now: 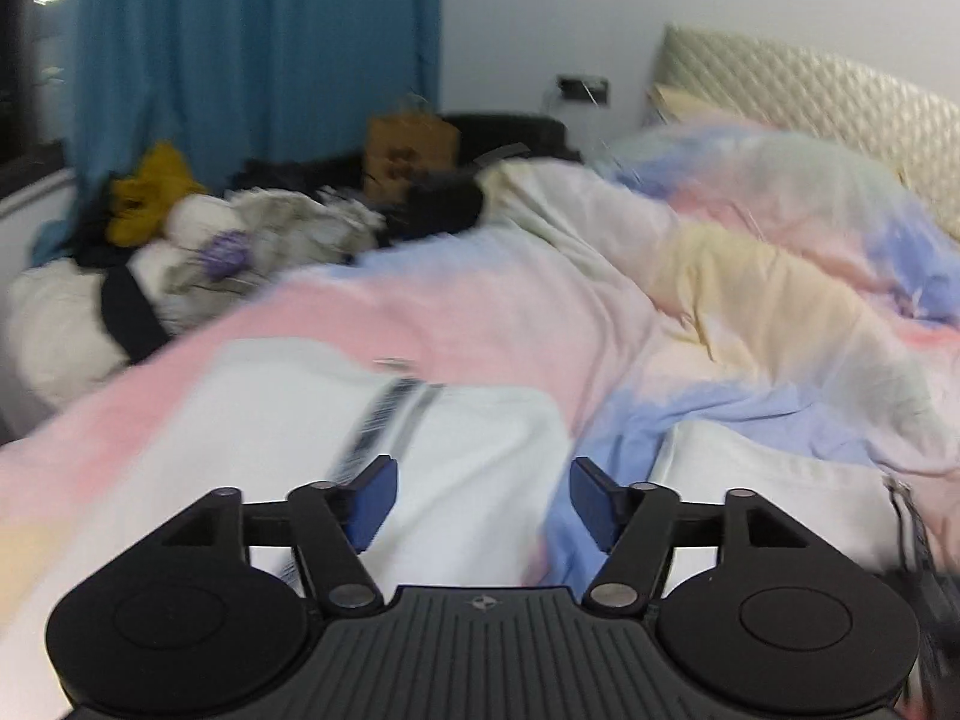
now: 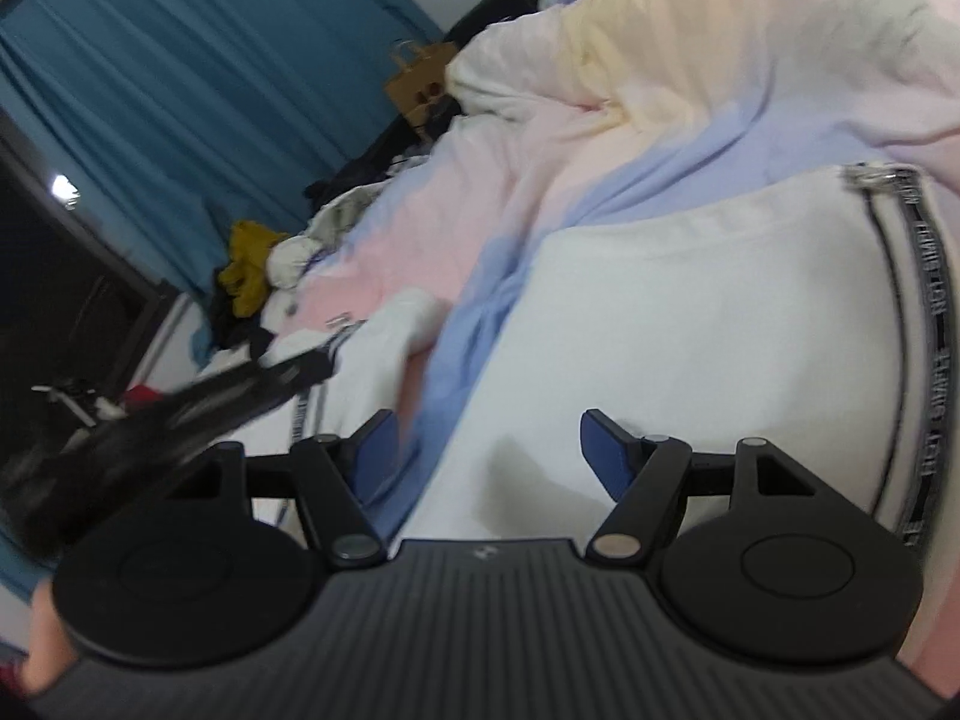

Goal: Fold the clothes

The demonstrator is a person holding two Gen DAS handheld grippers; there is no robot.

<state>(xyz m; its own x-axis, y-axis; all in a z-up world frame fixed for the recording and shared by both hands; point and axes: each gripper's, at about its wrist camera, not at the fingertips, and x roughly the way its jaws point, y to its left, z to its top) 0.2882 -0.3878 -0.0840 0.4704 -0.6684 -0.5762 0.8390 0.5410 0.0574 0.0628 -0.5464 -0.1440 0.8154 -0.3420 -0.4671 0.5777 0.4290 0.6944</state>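
White trousers with a black lettered side stripe lie on the pastel duvet (image 1: pixel 480 324). One leg (image 1: pixel 336 414) shows under my left gripper (image 1: pixel 483 501), which is open and empty just above it. The other leg (image 2: pixel 708 324) fills the right wrist view, with a zipper (image 2: pixel 882 177) at its far end. My right gripper (image 2: pixel 486 453) is open and empty above this leg's near edge. The other gripper shows as a dark blur (image 2: pixel 180 414) at the left of the right wrist view.
A pile of clothes (image 1: pixel 198 240) with a yellow garment (image 1: pixel 150 198) lies at the bed's far left. A brown paper bag (image 1: pixel 408 150) stands by the blue curtain (image 1: pixel 240 48). The quilted headboard (image 1: pixel 810 84) is at the far right.
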